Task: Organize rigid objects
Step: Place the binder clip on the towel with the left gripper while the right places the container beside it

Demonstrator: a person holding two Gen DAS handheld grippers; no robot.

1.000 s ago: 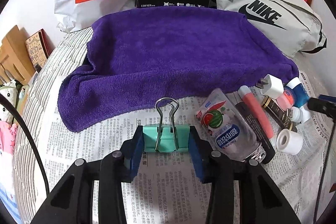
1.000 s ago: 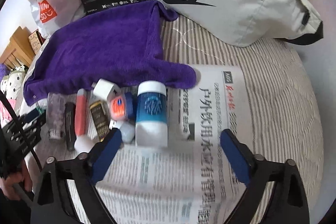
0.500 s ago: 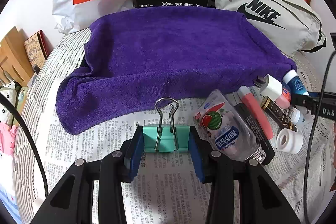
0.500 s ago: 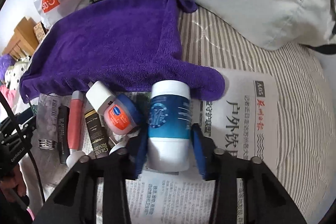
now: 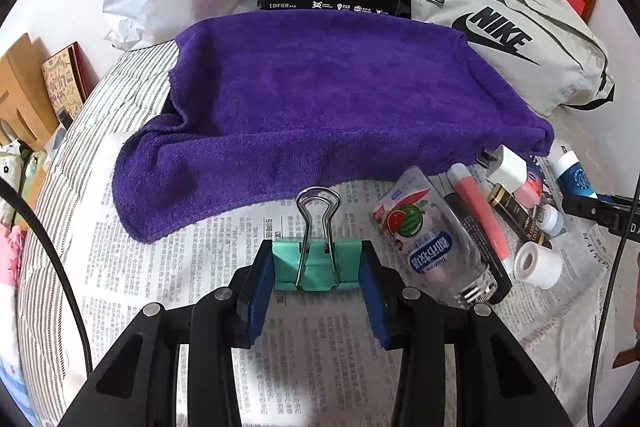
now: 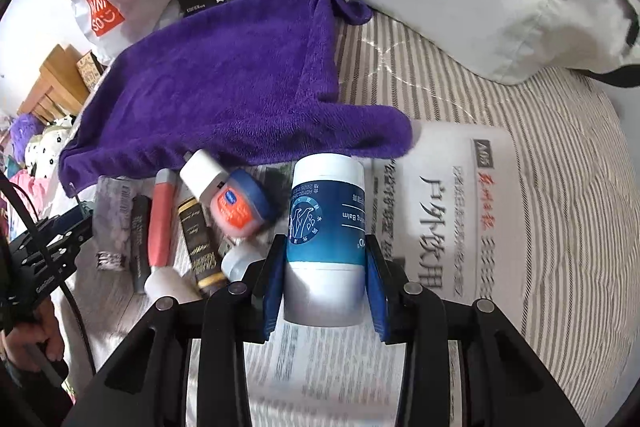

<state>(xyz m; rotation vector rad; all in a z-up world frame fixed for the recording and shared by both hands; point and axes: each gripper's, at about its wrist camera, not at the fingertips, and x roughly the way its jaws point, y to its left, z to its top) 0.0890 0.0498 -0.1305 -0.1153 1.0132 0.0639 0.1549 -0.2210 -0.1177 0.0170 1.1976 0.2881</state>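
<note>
— Mint-green, that binder clip (image 5: 316, 265): where is it?

— Pinched between the blue pads of the left gripper (image 5: 317, 273), its wire handle pointing up and away toward the purple towel (image 5: 332, 107). It sits over the newspaper (image 5: 192, 267) that covers the striped bed, near the towel's front edge.

— And the other tongs?

— The right gripper (image 6: 325, 281) is closed narrowly on a white tub with a blue label (image 6: 326, 239). The pads press its lower half from both sides; the white cap end points toward the towel's near edge. Whether the tub rests on the paper or is lifted, I cannot tell.

— What lies beside it?

— Just to its left a cluster: a small jar with a blue lid and orange label (image 6: 240, 207), touching a white charger plug (image 6: 200, 173) that leans against the towel's hem. Further left lie a dark gold-lettered tube (image 6: 200, 247), a coral tube with a white cap (image 6: 160, 227) and a black stick (image 6: 138, 239), roughly side by side.

— Anything more from the left side?

— A clear bottle with a watermelon label (image 5: 428, 239) lies on its side just right of the clip, neck toward the camera, and a roll of white tape (image 5: 538, 264) rests near the newspaper's right edge. A grey Nike bag (image 5: 508, 43) lies past the towel's right corner.
</note>
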